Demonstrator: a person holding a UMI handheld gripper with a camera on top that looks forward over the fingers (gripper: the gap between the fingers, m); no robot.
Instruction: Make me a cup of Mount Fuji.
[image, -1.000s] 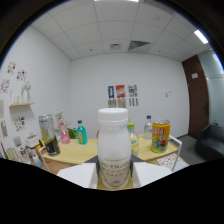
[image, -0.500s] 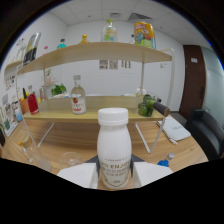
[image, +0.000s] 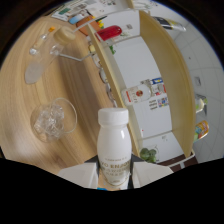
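Gripping the white plastic bottle with its white screw cap (image: 114, 147) is the two-finger gripper (image: 114, 176), whose pale fingers (image: 80, 175) are pressed against the bottle's lower body from either side, so the bottle is held clamped and is seen projecting forward between them. The whole scene appears rolled sideways, so the bottle is judged to be tipped well off upright. Beyond and beside the bottle, a clear glass bowl filled with ice cubes (image: 52, 119) is seen resting on the light wooden tabletop (image: 20, 90), and farther off a clear stemmed glass (image: 59, 44) and other clear glassware are laid out. A wooden shelf (image: 165, 65) carrying bottles and cans runs alongside. The cap is still fitted, so nothing can be poured yet. From here, the smooth bottle could be let slip through the fingers under the tilt, or the nearby glass bowl could be struck if the bottle is swung low.
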